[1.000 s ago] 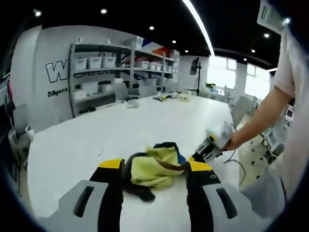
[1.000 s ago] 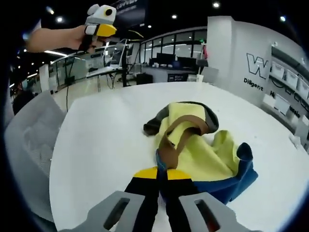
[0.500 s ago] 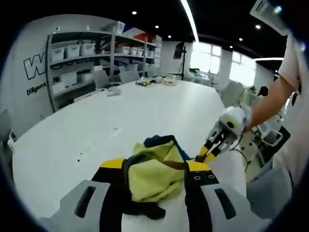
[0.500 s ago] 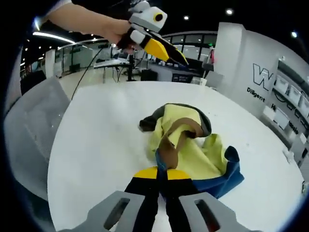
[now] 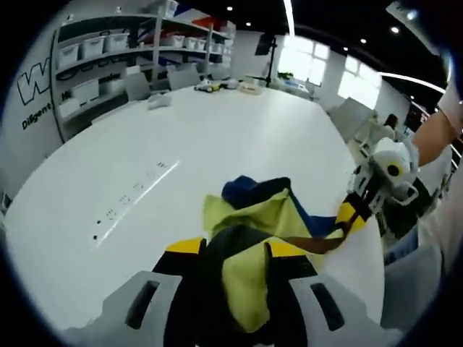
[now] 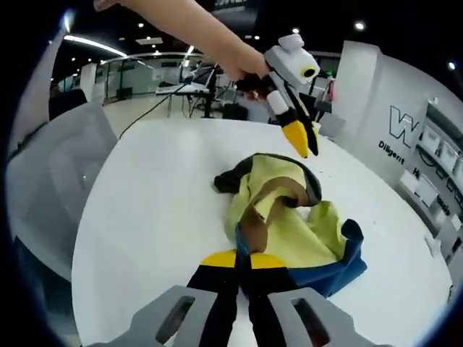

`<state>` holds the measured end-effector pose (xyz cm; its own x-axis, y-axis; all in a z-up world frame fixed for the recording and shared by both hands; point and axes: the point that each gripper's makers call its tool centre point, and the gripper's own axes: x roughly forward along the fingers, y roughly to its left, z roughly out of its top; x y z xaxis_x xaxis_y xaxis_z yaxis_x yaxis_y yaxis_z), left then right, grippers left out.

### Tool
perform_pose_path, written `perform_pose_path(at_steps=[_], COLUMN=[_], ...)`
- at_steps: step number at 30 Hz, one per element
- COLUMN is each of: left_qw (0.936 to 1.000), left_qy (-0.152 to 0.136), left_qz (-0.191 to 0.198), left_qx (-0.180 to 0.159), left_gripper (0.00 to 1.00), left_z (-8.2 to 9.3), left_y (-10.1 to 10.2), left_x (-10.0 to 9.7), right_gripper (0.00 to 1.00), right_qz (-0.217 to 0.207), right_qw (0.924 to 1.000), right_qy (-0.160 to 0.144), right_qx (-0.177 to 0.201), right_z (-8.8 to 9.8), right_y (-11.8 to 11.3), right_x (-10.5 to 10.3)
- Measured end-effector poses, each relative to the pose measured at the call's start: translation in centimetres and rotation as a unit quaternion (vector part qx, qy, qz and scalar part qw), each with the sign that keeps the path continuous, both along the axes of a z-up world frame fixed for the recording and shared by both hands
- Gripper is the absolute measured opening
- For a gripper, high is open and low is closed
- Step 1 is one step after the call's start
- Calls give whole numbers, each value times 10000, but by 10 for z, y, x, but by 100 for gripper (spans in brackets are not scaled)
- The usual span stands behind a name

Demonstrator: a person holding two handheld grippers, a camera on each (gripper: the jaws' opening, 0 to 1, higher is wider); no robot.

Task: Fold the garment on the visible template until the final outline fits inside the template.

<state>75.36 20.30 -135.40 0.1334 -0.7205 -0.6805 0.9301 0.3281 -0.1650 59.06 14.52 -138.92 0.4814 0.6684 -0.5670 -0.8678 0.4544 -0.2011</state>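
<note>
A crumpled garment (image 5: 249,210) of yellow, dark grey and blue cloth with a brown strip lies on the white table (image 5: 181,144). In the right gripper view the garment (image 6: 289,231) sits just ahead of my right gripper (image 6: 242,259), which is shut on its brown strip and blue edge. My left gripper (image 6: 302,144) points down just above the garment's dark far end, its jaws a little apart and holding nothing. In the left gripper view, my left gripper (image 5: 237,249) frames the cloth, and my right gripper (image 5: 347,217) pulls the brown strip taut at the right.
Shelves with white bins (image 5: 108,50) stand behind the table, and small items (image 5: 210,85) lie at its far end. A grey chair (image 6: 43,188) stands beside the table edge. A person's arm (image 6: 195,29) reaches in over the table (image 6: 145,217).
My left gripper has come down and in over the garment's far end, and its jaws have narrowed. My right gripper has stayed shut on the brown strip.
</note>
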Motion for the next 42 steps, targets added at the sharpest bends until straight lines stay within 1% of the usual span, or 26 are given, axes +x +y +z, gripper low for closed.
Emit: perform_pose_path(at_steps=[1,3,4,6,8,9,10,11,13,15,17,19,20,21,22,24,27,28,31,32,33,37,38,40,42], left_qw=[9999,9997,9997,9995,9990,9986,9981,9982,9982,9985,9990,9998,10000,10000,9999,9997,9983,9979,9965,9958,9955,9947,9945,9947,9941], left_qy=[60,121,131,251,340,346,290,292,350,226,207,51,4,-5,-119,-163,-300,-294,-305,-284,-265,-227,-204,-115,-4], left_qz=[0,7,17,14,-75,-97,-112,-143,-213,-246,-214,-103,-29,1,6,33,230,291,451,507,532,616,653,719,801], left_qx=[99,193,196,195,282,389,531,502,430,430,337,160,16,-57,-118,-180,-433,-503,-641,-707,-738,-789,-794,-729,-736], left_gripper=[30,30,30,27,19,14,4,4,3,3,3,3,3,3,3,3,3,3,3,3,2,2,2,2,2], left_z=[-5,-13,-15,-18,-23,-26,-30,-30,-25,-21,-13,0,8,12,18,23,33,35,35,34,31,21,15,2,-9], left_y=[1,0,-1,-3,-4,-2,2,2,5,10,15,22,27,32,39,50,73,79,102,105,112,124,128,132,134], left_x=[1,6,7,7,1,0,1,0,-6,-7,-10,-10,-13,-16,-22,-31,-49,-55,-82,-90,-100,-129,-137,-151,-163], right_gripper=[0,0,0,0,0,0,0,0,0,0,0,0,0,0,0,0,0,0,0,0,0,0,0,0,0], right_qz=[18,29,42,12,4,-4,-8,-12,-71,-122,-200,-389,-456,-565,-661,-815,-993,-1000,-1032,-1041,-1041,-1007,-974,-844,-675], right_qw=[10000,10000,10000,10000,10000,10000,9999,10000,9999,9998,9996,9988,9982,9972,9962,9943,9914,9912,9906,9902,9901,9902,9906,9927,9953], right_qy=[-3,1,-3,18,27,42,52,52,66,76,113,173,205,268,312,354,424,415,427,436,434,445,450,439,420], right_qx=[17,29,10,69,68,80,94,84,108,121,155,250,320,406,470,585,739,757,788,823,837,860,843,735,554], right_z=[0,0,-1,-1,-1,-1,-1,-1,0,0,0,1,2,3,3,5,8,9,12,14,15,17,17,15,11], right_y=[0,1,0,0,0,0,-1,-1,-4,-6,-8,-12,-13,-16,-17,-21,-25,-25,-26,-26,-25,-22,-21,-17,-15], right_x=[-1,-1,-1,-1,0,0,0,0,1,1,1,3,4,4,5,8,11,11,12,12,12,11,10,7,2])
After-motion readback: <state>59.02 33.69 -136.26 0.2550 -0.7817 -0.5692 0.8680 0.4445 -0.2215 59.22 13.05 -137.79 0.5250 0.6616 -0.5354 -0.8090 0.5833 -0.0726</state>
